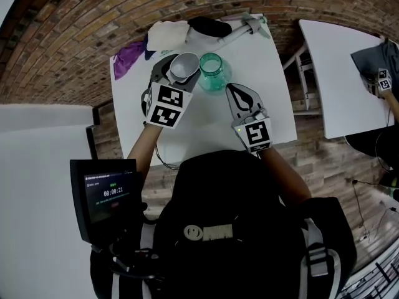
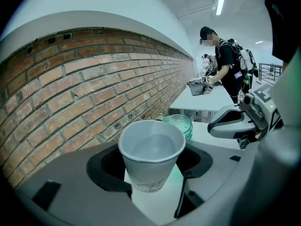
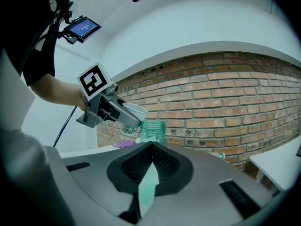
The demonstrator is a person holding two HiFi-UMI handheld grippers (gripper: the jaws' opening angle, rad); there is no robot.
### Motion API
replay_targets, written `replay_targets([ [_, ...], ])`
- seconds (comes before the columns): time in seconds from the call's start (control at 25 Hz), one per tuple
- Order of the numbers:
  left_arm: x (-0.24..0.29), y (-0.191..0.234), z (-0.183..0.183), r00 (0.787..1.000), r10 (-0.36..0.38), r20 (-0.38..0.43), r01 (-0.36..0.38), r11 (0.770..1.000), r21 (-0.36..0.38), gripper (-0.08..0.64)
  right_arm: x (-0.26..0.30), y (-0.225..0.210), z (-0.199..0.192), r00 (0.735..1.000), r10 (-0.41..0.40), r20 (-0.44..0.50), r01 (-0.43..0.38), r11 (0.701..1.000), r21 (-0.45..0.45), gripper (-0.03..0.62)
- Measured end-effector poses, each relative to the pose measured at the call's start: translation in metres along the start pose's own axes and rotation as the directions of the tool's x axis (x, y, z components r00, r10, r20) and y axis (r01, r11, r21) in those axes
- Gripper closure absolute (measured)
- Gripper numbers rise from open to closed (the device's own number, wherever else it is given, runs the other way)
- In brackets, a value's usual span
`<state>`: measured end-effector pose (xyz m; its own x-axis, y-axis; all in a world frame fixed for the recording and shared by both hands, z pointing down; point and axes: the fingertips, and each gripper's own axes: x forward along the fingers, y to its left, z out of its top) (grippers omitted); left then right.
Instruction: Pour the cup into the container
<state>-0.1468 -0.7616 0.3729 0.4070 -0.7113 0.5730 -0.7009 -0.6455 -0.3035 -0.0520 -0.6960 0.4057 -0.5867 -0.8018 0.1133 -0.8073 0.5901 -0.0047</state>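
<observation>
A white paper cup [image 1: 184, 66] with clear liquid in it [image 2: 151, 147] is held off the table, and my left gripper [image 1: 179, 75] is shut on its sides. In the right gripper view the cup [image 3: 132, 112] leans toward a green glass jar [image 3: 153, 131], its rim just above the jar's mouth. The jar [image 1: 212, 71] stands upright on the white table [image 1: 268, 104], directly right of the cup. My right gripper [image 1: 230, 88] hovers just in front of and to the right of the jar, jaws together, nothing between them [image 3: 151, 147].
A purple cloth [image 1: 128, 58], a white cloth [image 1: 167, 33], a black item [image 1: 209, 25] and a white tool [image 1: 240, 31] lie at the table's far edge by the brick wall. A second white table [image 1: 336, 73] stands to the right, where another person [image 2: 225, 65] works.
</observation>
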Motion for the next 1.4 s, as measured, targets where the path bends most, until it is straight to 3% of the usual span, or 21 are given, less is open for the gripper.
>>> replay_targets([
  [0.28, 0.001, -0.003, 0.008, 0.998, 0.048, -0.036, -0.045, 0.994, 0.095, 0.252, -0.002, -0.010, 0.001, 1.000, 0.018, 0.020, -0.018, 1.000, -0.012, 0.591],
  [0.96, 0.008, 0.011, 0.001, 0.985, 0.121, -0.123, -0.099, 0.980, 0.172, 0.252, 0.011, -0.012, 0.003, 0.998, 0.051, 0.046, -0.051, 0.999, -0.011, 0.591],
  [1.4, 0.013, 0.013, 0.003, 0.972, 0.179, -0.152, -0.123, 0.939, 0.321, 0.252, 0.013, -0.017, 0.004, 0.998, 0.036, 0.049, -0.036, 0.999, 0.006, 0.592],
])
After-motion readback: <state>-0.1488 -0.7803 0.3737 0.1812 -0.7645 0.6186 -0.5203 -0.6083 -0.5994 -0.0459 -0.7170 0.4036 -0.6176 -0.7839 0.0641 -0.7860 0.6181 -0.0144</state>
